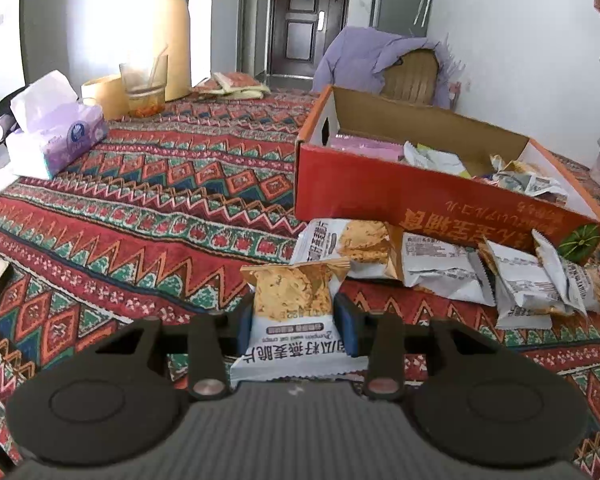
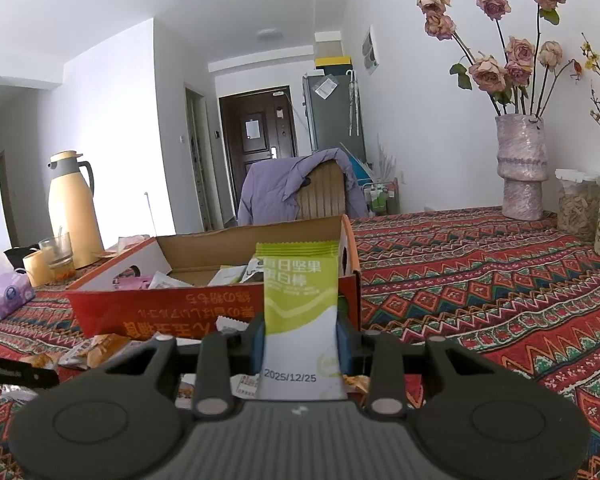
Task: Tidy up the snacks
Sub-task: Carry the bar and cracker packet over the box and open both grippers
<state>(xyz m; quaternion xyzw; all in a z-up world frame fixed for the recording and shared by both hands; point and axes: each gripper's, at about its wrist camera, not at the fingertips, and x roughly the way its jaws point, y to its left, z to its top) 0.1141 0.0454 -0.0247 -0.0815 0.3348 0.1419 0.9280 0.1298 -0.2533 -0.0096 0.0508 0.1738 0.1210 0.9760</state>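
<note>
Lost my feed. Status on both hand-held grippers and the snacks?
Left hand-held gripper shut on oat crisp packet. Right hand-held gripper shut on green nut bar. Box ahead, nothing blocking.

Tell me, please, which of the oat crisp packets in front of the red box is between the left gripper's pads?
The nearest oat crisp packet, alone between the left gripper pads; the other packets lie beside the red box.

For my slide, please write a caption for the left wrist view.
Left tongs grip an oat crisp packet beside the red box on the patterned tablecloth.
</note>
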